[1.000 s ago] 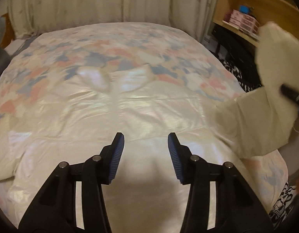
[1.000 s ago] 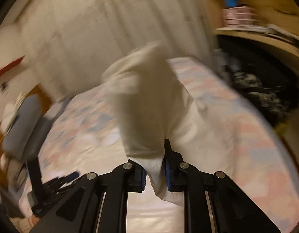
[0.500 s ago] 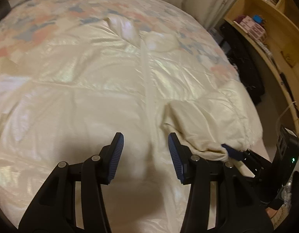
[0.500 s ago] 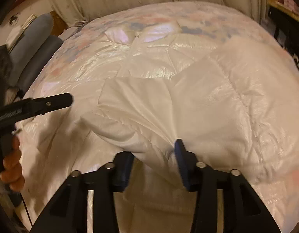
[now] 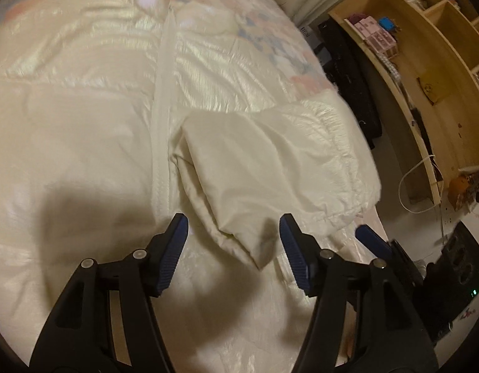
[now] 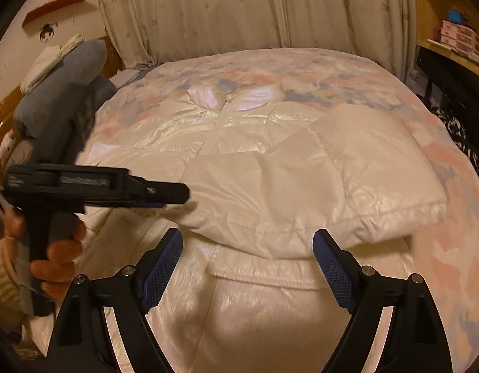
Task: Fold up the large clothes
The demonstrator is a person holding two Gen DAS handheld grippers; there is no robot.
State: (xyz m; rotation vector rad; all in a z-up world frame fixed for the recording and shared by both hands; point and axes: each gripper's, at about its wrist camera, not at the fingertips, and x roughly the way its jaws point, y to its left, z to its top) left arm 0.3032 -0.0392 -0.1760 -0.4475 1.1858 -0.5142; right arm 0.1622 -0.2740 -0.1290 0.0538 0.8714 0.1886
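Note:
A cream puffy jacket [image 5: 84, 99] lies flat on the bed, front up, zipper [image 5: 161, 108] running down its middle. Its right sleeve [image 5: 264, 168] is folded across the body, cuff near the zipper. The jacket [image 6: 270, 310] and the folded sleeve [image 6: 301, 186] also show in the right wrist view. My left gripper [image 5: 233, 245] is open and empty just above the sleeve's cuff end. My right gripper [image 6: 247, 264] is open and empty, in front of the sleeve's lower edge. The left gripper [image 6: 165, 194] also shows from the side there, held in a hand.
The bed has a floral cover [image 6: 301, 68]. Curtains [image 6: 239, 15] hang behind it. A grey pillow [image 6: 68, 87] lies at the left. A wooden shelf unit [image 5: 426, 46] with boxes, dark bags [image 5: 348, 71] and a white cable [image 5: 416, 183] stand right of the bed.
My right gripper carried the sleeve over the jacket body, opened and let it go, then drew back. My left gripper moved right over the sleeve's cuff end.

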